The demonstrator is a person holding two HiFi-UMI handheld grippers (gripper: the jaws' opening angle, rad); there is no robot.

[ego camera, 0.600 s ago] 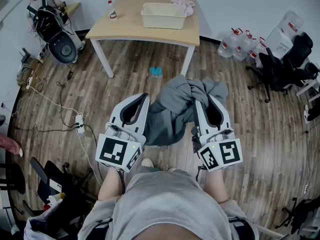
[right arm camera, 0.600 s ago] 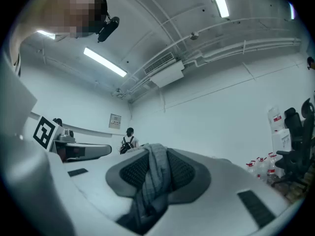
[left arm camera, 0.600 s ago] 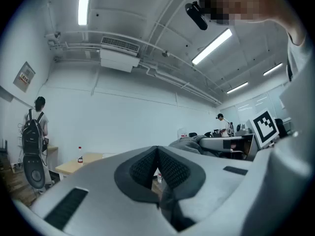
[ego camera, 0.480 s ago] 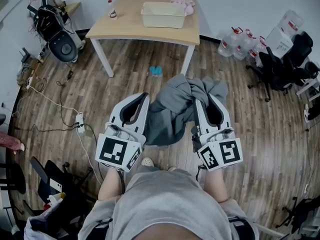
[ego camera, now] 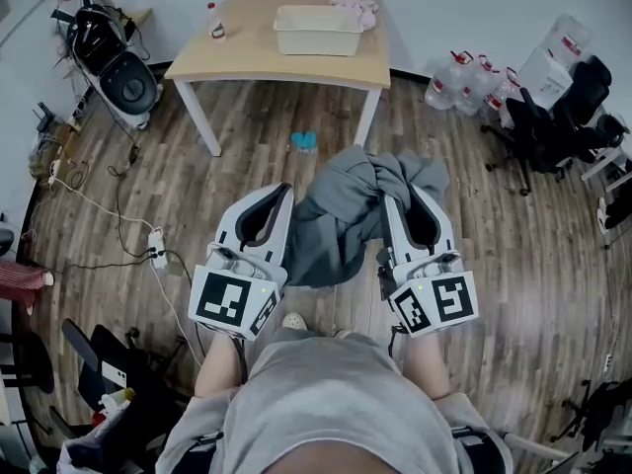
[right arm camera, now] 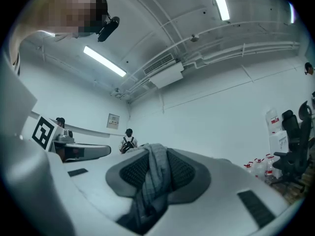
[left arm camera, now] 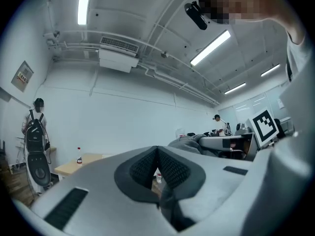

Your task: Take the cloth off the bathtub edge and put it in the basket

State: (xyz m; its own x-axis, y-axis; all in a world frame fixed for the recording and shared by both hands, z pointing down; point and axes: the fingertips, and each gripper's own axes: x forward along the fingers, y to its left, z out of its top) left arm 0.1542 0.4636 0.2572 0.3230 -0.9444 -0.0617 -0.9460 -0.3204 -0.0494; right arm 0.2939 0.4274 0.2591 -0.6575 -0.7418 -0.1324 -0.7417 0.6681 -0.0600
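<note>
Head view: right tool (ego camera: 400, 191) clenched on grey cloth (ego camera: 346, 215), bundle hung clear of floor (ego camera: 247, 136), likely for carry to basket (ego camera: 316, 30) on worktop (ego camera: 257, 62); left tool (ego camera: 279, 194) alongside. Since earlier frame: grip unchanged, worktop slid slightly left.
Left gripper view: jaws closed, nothing between.
Right gripper view: cloth fold pinched between pads (right arm camera: 133, 173).
</note>
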